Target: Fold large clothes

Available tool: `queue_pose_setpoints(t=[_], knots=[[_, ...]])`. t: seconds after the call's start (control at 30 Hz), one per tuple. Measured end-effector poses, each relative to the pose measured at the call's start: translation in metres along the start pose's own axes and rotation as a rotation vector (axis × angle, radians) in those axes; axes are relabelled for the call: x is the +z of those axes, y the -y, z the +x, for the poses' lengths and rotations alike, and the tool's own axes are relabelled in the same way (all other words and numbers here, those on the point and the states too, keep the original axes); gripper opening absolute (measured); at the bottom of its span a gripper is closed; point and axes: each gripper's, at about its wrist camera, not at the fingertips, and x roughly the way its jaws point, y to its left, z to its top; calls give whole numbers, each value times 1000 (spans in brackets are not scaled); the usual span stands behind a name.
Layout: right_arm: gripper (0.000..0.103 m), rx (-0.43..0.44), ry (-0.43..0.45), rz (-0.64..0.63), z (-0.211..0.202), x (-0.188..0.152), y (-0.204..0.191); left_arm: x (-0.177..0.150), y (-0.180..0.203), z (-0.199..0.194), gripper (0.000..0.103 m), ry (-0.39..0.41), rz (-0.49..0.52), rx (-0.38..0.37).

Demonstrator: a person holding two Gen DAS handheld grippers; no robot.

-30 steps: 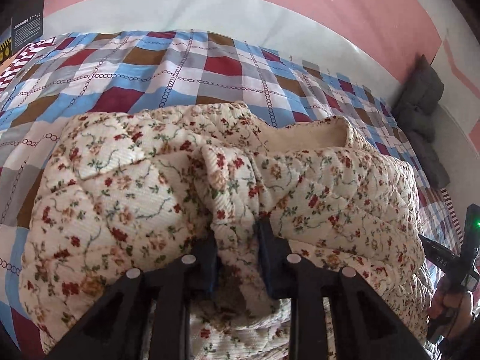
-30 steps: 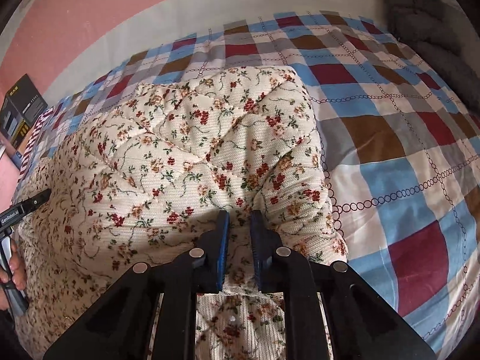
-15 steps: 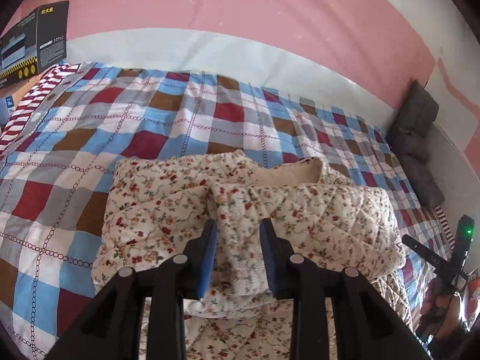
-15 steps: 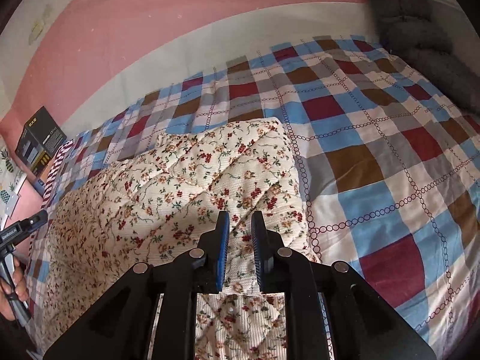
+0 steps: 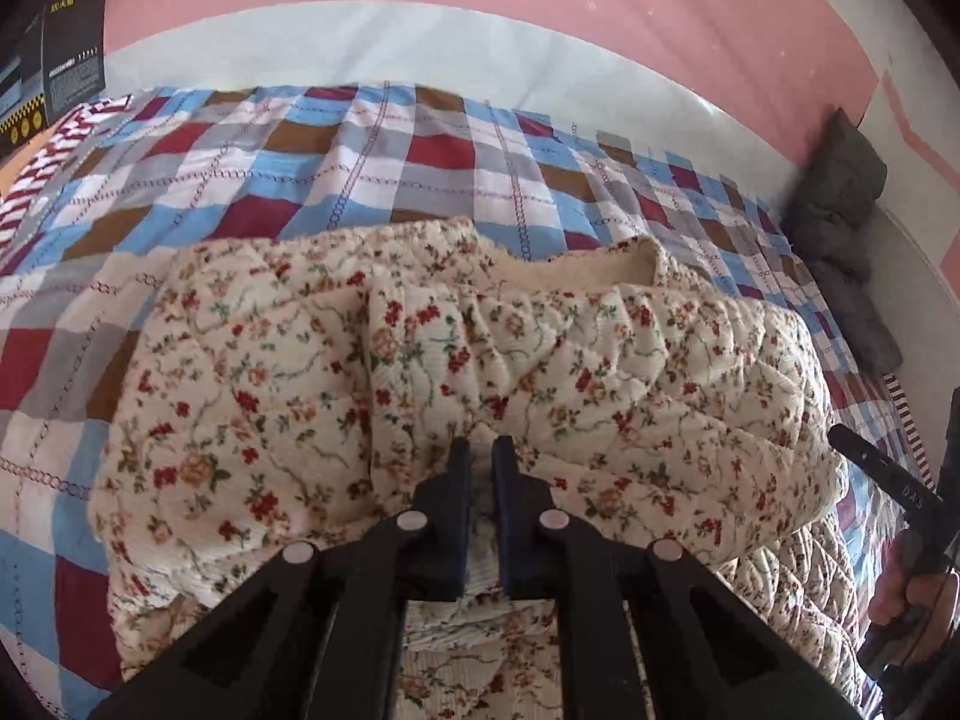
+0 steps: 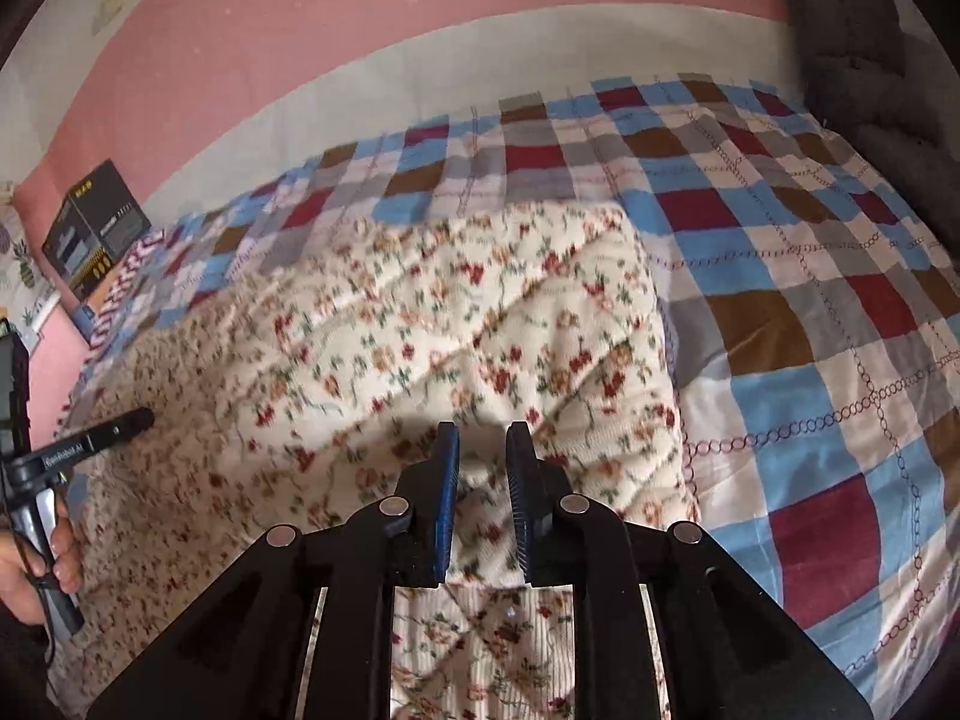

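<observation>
A cream quilted floral garment (image 5: 540, 372) lies folded over on the checked bedspread (image 5: 360, 168); it also shows in the right wrist view (image 6: 468, 324). My left gripper (image 5: 482, 450) is shut on a pinch of the garment's folded edge. My right gripper (image 6: 483, 438) has its jaws slightly apart over the garment's near right edge, with fabric below and between them. The other gripper shows at the right edge of the left wrist view (image 5: 888, 474) and at the left edge of the right wrist view (image 6: 90, 438).
The checked bedspread (image 6: 810, 312) extends right of the garment. A dark pillow (image 5: 840, 192) lies at the bed's far right. A black box (image 6: 96, 228) stands at the far left by the pink wall. A red-and-white striped cloth (image 5: 54, 144) lies near it.
My left gripper's jaws closed tighter on the fabric and moved lower and closer to the garment. My right gripper's jaws opened slightly and the garment's right part settled onto the bed.
</observation>
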Motion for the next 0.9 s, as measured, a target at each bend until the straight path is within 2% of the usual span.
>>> queue_pose_setpoints(t=[0.07,0.13,0.17,0.23,0.3,0.33,0.4,0.5,0.57,0.67,0.73,0.8,0.83,0.9], knots=[[18,52,12,2,3,13,-7,9,13,-10,10,45,11,-11],[18,61,-21,-56,24,22,-25,18,27,-10,12,83,47,-11],[18,66,-55,-89,39,23,-34,22,32,-3,12,82,62,12],[18,40,-118,-128,68,20,-47,28,26,22,13,26,34,33],[18,37,-135,-137,82,18,-49,25,9,48,13,-40,-13,46],[18,48,-141,-138,85,18,-46,22,1,56,11,-49,-26,27],[16,77,-155,-126,80,25,-39,18,-6,58,8,-31,-26,5],[17,78,-63,-107,53,38,-28,15,-1,59,6,-17,38,33],[23,85,-23,-59,41,42,-17,14,-2,62,5,-14,59,48],[28,106,-59,-47,41,31,-13,12,-6,64,5,-11,45,37],[35,82,-75,-106,46,17,-23,10,-3,66,5,-4,73,60],[39,40,-72,-134,55,7,-30,9,1,66,5,-1,87,85],[39,24,-98,-144,65,3,-31,10,3,65,5,-4,84,92],[39,23,-124,-108,72,3,-26,13,4,63,5,-23,69,99]])
